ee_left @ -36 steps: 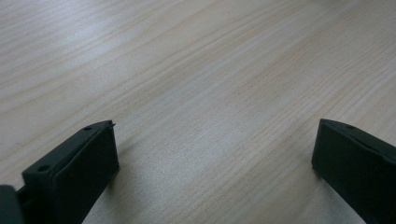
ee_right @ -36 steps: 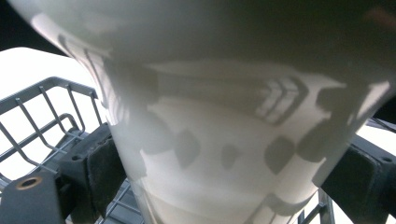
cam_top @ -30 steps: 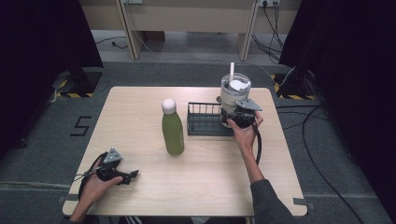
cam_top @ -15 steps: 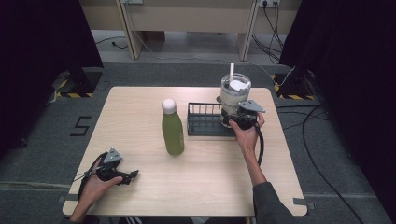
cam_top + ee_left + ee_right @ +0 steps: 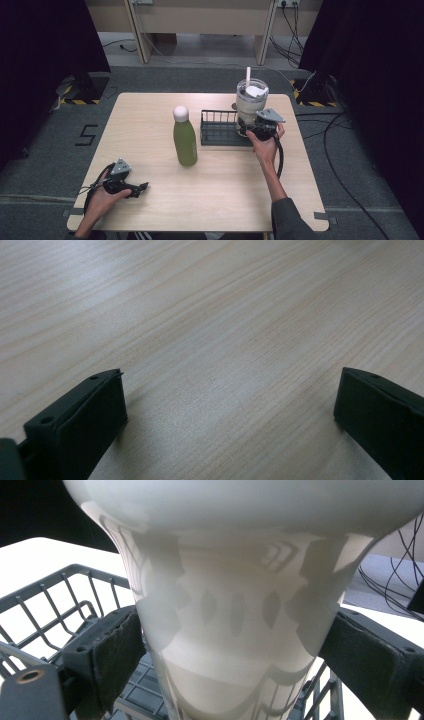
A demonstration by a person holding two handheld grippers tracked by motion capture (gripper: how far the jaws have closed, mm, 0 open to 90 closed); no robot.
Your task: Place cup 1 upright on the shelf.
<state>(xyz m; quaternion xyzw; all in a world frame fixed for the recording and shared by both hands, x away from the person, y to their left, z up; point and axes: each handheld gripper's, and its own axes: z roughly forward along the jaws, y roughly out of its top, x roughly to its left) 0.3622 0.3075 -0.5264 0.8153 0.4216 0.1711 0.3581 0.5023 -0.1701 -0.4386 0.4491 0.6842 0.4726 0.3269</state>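
Gripping the white tumbler [image 5: 250, 105] low down, the right gripper [image 5: 256, 129] has both jaws pressed on it over the black wire rack [image 5: 218, 131]. Left gripper [image 5: 131, 188] sits wide open, empty, on the wooden table [image 5: 150, 125], well away from the green bottle [image 5: 184, 137].

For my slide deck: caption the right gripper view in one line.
Right tool clamped on the narrow base of a white tumbler, inside a dark wire rack.
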